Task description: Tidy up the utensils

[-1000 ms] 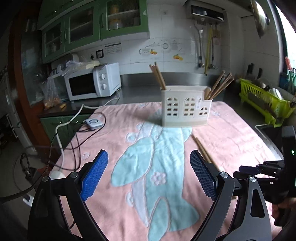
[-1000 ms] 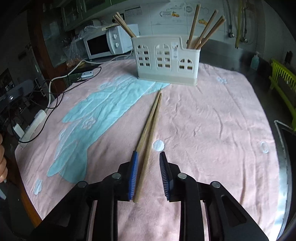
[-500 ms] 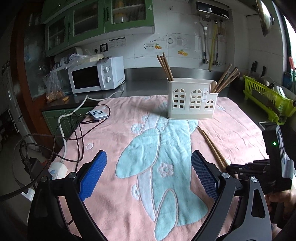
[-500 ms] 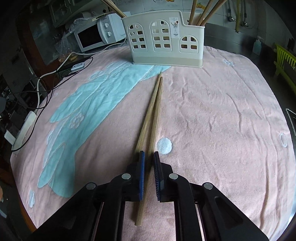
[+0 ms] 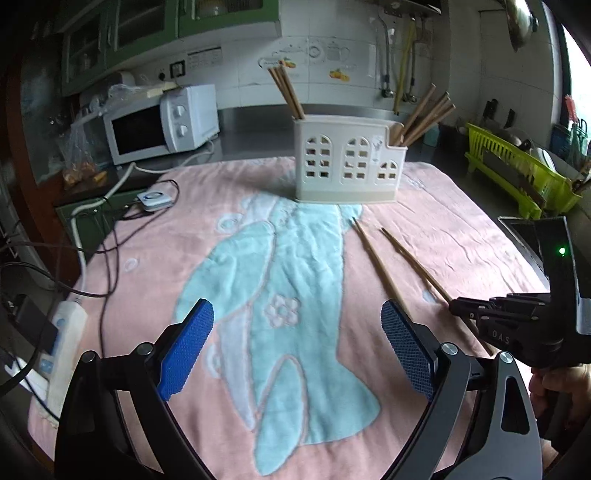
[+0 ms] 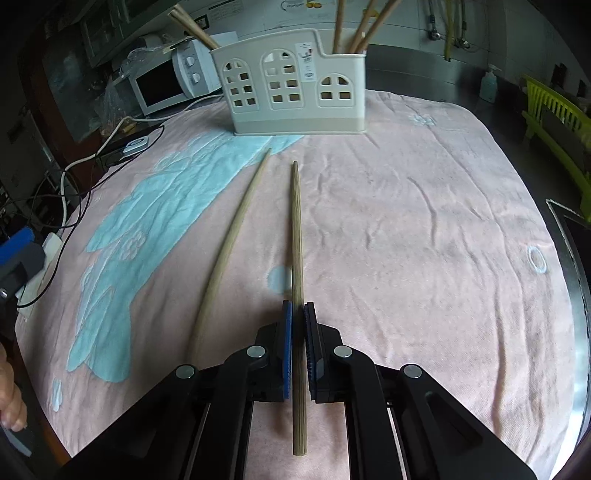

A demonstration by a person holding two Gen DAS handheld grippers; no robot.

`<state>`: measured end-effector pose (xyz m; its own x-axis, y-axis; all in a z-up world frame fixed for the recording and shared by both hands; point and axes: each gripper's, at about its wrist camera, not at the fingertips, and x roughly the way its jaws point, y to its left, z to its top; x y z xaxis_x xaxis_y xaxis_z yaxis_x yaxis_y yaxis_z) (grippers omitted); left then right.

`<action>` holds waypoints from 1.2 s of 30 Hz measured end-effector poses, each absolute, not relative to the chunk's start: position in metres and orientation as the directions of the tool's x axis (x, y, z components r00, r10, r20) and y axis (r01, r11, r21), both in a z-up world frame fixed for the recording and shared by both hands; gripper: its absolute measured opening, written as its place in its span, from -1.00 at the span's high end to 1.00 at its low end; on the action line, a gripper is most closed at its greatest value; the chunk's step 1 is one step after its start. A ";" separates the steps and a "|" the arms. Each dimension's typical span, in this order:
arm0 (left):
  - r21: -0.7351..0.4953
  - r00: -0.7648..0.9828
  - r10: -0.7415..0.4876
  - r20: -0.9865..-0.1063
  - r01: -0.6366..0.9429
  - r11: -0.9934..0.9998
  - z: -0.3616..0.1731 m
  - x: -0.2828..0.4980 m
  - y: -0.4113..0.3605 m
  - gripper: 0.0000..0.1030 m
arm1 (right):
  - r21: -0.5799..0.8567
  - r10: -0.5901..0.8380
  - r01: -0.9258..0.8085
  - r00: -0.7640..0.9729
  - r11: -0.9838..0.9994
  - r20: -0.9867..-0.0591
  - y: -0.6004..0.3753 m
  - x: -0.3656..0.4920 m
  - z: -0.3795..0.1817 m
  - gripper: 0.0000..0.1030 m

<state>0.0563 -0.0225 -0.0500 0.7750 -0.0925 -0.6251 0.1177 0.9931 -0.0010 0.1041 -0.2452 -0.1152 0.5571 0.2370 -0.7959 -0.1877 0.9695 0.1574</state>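
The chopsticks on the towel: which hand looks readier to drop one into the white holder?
The right. Its gripper is already clamped on one chopstick, aimed toward the holder; the left gripper is empty.

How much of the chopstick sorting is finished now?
Done: chopsticks already stand in both ends of the holder. In hand: the right gripper is shut on one chopstick. Left: the second chopstick lies on the towel; the left gripper holds nothing.

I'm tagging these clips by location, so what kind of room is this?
Most likely a home kitchen. A white microwave sits on a steel counter under green wall cabinets, a lime-green dish rack stands off to one side, and a cream utensil holder holds chopsticks.
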 end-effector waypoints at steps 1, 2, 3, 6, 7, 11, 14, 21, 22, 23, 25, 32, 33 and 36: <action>-0.009 0.763 -0.109 -0.637 0.134 0.991 -0.053 0.059 -0.028 -0.64 | 0.163 0.238 -0.182 0.558 0.970 -0.795 -0.248 0.104 -0.115 0.87; -0.017 0.753 -0.124 -0.647 0.148 0.989 -0.056 0.062 -0.034 -0.55 | 0.170 0.240 -0.176 0.558 0.970 -0.794 -0.251 0.103 -0.115 0.87; -0.026 0.739 -0.143 -0.658 0.167 0.986 -0.060 0.065 -0.041 -0.46 | 0.173 0.240 -0.172 0.558 0.970 -0.794 -0.253 0.101 -0.115 0.87; -0.049 0.704 -0.177 -0.688 0.198 0.979 -0.071 0.074 -0.056 -0.24 | 0.175 0.239 -0.165 0.558 0.971 -0.795 -0.259 0.098 -0.115 0.87; -0.057 0.693 -0.185 -0.696 0.203 0.977 -0.074 0.077 -0.059 -0.18 | 0.177 0.239 -0.163 0.559 0.971 -0.794 -0.260 0.098 -0.115 0.87; -0.116 0.633 -0.234 -0.738 0.222 0.968 -0.090 0.094 -0.075 -0.02 | 0.190 0.245 -0.156 0.556 0.969 -0.794 -0.265 0.096 -0.116 0.87; -0.144 0.604 -0.268 -0.751 0.245 0.959 -0.099 0.103 -0.086 0.06 | 0.208 0.255 -0.148 0.549 0.967 -0.796 -0.270 0.095 -0.119 0.87; -0.153 0.577 -0.291 -0.764 0.275 0.949 -0.105 0.113 -0.107 0.26 | 0.237 0.277 -0.145 0.545 0.961 -0.791 -0.274 0.093 -0.120 0.87; -0.152 0.573 -0.292 -0.766 0.279 0.948 -0.106 0.114 -0.108 0.30 | 0.239 0.279 -0.145 0.545 0.960 -0.791 -0.275 0.093 -0.120 0.87; -0.154 0.568 -0.295 -0.768 0.284 0.946 -0.107 0.115 -0.110 0.40 | 0.242 0.282 -0.145 0.545 0.959 -0.790 -0.276 0.093 -0.120 0.87; -0.152 0.560 -0.294 -0.775 0.287 0.946 -0.110 0.118 -0.112 0.47 | 0.249 0.287 -0.143 0.546 0.958 -0.787 -0.277 0.093 -0.120 0.87; -0.141 0.539 -0.284 -0.793 0.290 0.946 -0.118 0.124 -0.118 0.64 | 0.255 0.292 -0.144 0.547 0.956 -0.784 -0.277 0.093 -0.120 0.87; -0.139 0.534 -0.281 -0.797 0.291 0.947 -0.120 0.125 -0.120 0.67 | 0.255 0.292 -0.144 0.548 0.956 -0.784 -0.277 0.093 -0.120 0.87; -0.125 0.526 -0.266 -0.808 0.287 0.950 -0.123 0.126 -0.123 0.71 | 0.256 0.293 -0.145 0.549 0.956 -0.783 -0.278 0.092 -0.121 0.87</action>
